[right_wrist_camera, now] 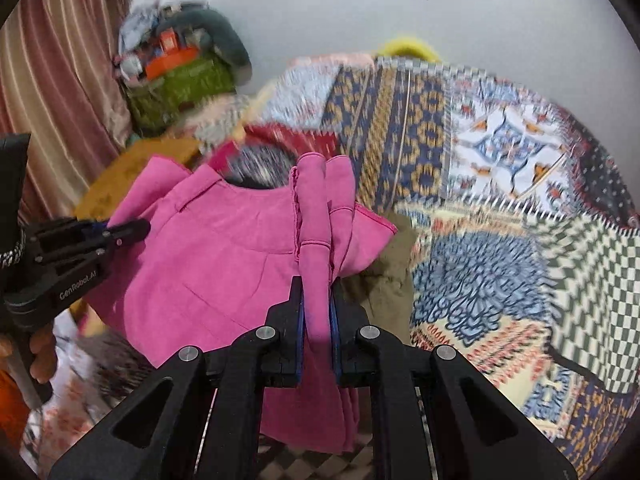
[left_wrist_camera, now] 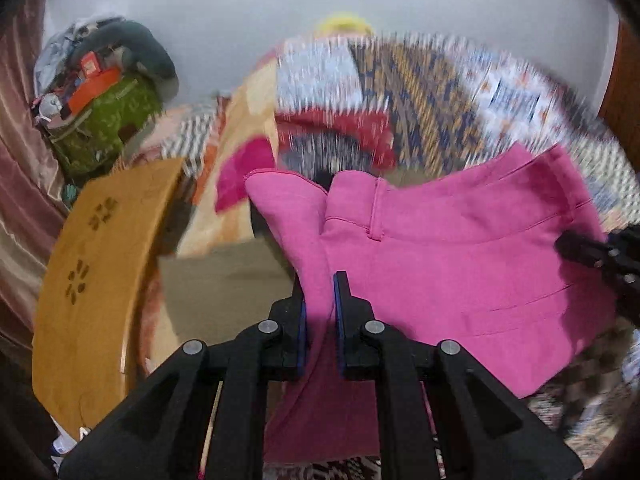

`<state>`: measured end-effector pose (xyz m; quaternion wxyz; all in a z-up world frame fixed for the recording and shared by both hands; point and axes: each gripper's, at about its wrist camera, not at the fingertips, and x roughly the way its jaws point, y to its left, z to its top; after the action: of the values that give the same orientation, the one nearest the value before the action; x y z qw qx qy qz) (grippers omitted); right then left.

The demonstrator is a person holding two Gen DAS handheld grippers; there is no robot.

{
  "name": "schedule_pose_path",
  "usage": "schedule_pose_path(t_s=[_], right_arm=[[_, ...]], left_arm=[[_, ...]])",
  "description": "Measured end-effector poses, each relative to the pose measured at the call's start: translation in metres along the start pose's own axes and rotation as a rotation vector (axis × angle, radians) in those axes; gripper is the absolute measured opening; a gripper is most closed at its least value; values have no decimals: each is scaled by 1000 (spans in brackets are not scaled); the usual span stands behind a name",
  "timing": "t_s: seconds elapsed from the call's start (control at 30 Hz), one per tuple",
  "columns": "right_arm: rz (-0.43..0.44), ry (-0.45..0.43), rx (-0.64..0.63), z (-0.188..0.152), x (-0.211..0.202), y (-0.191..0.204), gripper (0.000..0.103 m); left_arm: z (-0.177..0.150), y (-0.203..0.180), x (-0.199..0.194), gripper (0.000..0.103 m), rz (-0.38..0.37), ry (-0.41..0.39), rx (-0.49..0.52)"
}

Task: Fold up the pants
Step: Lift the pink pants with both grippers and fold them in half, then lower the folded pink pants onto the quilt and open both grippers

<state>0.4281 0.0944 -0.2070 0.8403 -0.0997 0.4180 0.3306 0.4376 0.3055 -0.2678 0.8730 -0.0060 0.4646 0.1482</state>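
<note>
Pink pants hang in the air above a patterned patchwork bedspread, stretched at the waistband between the two tongs, with a belt loop and pocket seams showing on the spread panel and the rest drooping below the cameras. The left tongs pinch a bunched fold at one end of the waist, blades nearly pressed together with only cloth between them; the right tongs clamp a rolled-up wad at the other end in the same near-shut way. Both holds are on thick gathered fabric rather than a flat edge, so a layer could slide out if the pants are tugged taut, and the legs may land twisted on the bedspread. An olive garment lies beneath, and the hanging legs could drag it. A mustard embroidered cloth sits off to the left, a heap of clothes beyond.
</note>
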Motion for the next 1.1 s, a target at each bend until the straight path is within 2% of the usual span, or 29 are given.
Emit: schedule_pose_path(t_s=[0.07,0.1,0.17,0.23,0.37,0.47,0.53,0.63,0.8,1.1], right_arm=[[-17,56,-19,-6,15,-2,11],[-19,65,-25,-9,16,-3,13],[-38,67,-34,-15,14,-4,15],[-58,69,-38,-20,10,-5,20],[-87,84,-38,-31,-4,-10,21],[-109,89,-34,-36,-20,-10,26],[-93,80,-28,-37,-34,-8,26],[-68,39,-14,-40,-65,0,26],[-63,-77,-40,-45,-135,29,26],[-32,-420,-82,-64,-299,93,26]], left_arm=[[-12,-5,23,16,36,60,28],[-16,-5,24,18,46,50,33],[-20,-3,20,23,65,22,35],[-21,4,14,26,50,41,10],[-26,22,3,37,58,71,-28],[-36,30,-12,37,92,85,-29],[-42,35,-27,37,104,95,-35],[-53,37,-72,37,66,45,-53],[-68,30,-178,37,-22,-103,-76],[-99,7,-369,37,-86,-426,-65]])
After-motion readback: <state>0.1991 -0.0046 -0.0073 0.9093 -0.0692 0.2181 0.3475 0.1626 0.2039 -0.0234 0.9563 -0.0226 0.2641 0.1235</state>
